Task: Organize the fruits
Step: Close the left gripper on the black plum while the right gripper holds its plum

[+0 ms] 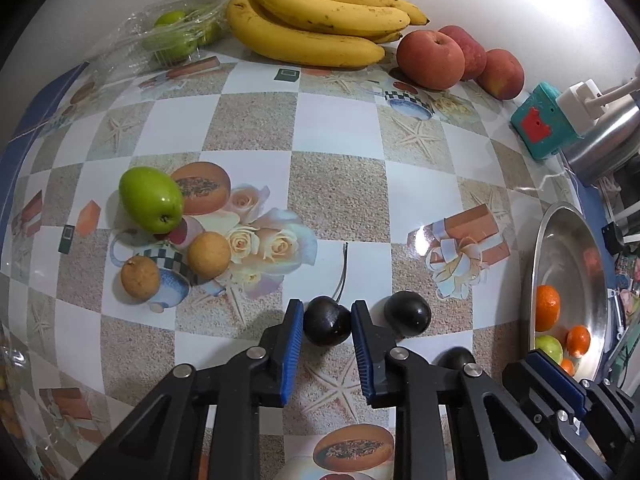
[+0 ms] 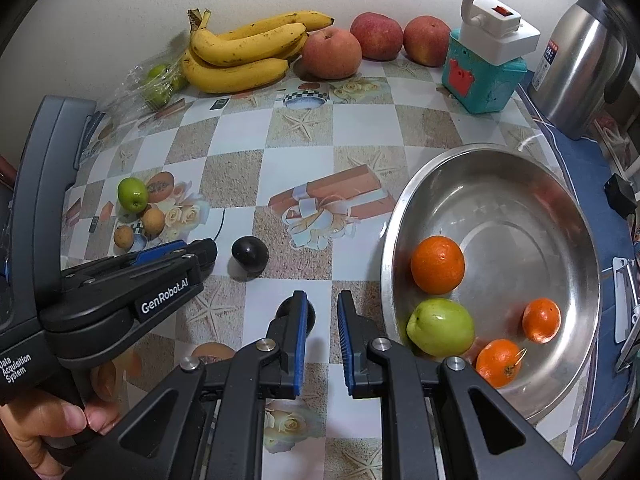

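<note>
Right now my left gripper [image 1: 327, 320] is clenched on a dark cherry [image 1: 326, 321] with its blue pads [image 1: 293, 340] pressed to both sides, the thin stem [image 1: 343, 272] running away past the fingertips over the checked tablecloth [image 1: 336, 124]. I count three dark fruits: the one I grip, a second dark plum-like fruit [image 1: 408, 313] just outside my left gripper's right finger, and a third [image 2: 295, 312] half hidden behind the left finger of my right gripper [image 2: 322, 300]. That right gripper is closed down with nothing between its pads; a narrow gap shows only tablecloth. Just right of its right finger sits the steel bowl [image 2: 520, 168], holding three oranges [image 2: 438, 264] and one green apple [image 2: 440, 326]. Well ahead and left of my left fingers lie one green apple on the cloth [image 1: 151, 199] and two small tan round fruits [image 1: 209, 254], close together. Far ahead by the wall I count one bunch of bananas [image 1: 316, 24], three red apples [image 1: 430, 60], and a clear bag of green fruits [image 1: 172, 34] whose number I cannot tell. Ahead to the right stand a teal toy box [image 2: 480, 76] and a steel flask [image 2: 580, 60]. A hand [image 2: 48, 424] holds the left gripper's handle.
</note>
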Available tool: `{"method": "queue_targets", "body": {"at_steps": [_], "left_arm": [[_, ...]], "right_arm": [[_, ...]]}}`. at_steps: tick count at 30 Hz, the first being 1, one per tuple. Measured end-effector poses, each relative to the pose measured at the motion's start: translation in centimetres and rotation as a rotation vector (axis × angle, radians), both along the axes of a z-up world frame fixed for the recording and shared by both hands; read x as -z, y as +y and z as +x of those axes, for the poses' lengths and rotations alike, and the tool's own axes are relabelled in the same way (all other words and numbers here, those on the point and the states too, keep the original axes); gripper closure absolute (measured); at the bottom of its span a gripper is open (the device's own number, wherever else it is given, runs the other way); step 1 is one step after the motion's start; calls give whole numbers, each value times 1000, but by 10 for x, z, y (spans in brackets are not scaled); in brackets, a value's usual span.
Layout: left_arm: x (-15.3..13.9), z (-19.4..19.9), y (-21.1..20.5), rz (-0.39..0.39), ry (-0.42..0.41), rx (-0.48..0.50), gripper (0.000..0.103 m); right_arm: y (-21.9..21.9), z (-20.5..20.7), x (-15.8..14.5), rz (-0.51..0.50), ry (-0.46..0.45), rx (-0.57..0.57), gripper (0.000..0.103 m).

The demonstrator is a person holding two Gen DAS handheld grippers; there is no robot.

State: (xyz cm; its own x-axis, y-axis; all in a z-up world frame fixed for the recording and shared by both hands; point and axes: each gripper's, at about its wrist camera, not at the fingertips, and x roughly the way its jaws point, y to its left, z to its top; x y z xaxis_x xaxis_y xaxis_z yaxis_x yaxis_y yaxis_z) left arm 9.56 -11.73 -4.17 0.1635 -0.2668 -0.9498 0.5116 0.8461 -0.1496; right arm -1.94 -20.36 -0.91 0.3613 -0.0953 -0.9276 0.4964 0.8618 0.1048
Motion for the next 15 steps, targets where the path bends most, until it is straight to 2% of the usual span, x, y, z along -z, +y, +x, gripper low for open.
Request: {"method": "queue_targets", "body": {"at_steps": [4,7,15], "left_arm": [[-1,1,3,-4,8,-8,77],[-1,1,5,-10,17,-16,77],[-3,4,12,8,12,-43,77]], "right_arm": [[0,2,3,13,-6,0,86],[0,4,8,46,-12,-1,75],[5,12,22,64,9,-26,74]]}}
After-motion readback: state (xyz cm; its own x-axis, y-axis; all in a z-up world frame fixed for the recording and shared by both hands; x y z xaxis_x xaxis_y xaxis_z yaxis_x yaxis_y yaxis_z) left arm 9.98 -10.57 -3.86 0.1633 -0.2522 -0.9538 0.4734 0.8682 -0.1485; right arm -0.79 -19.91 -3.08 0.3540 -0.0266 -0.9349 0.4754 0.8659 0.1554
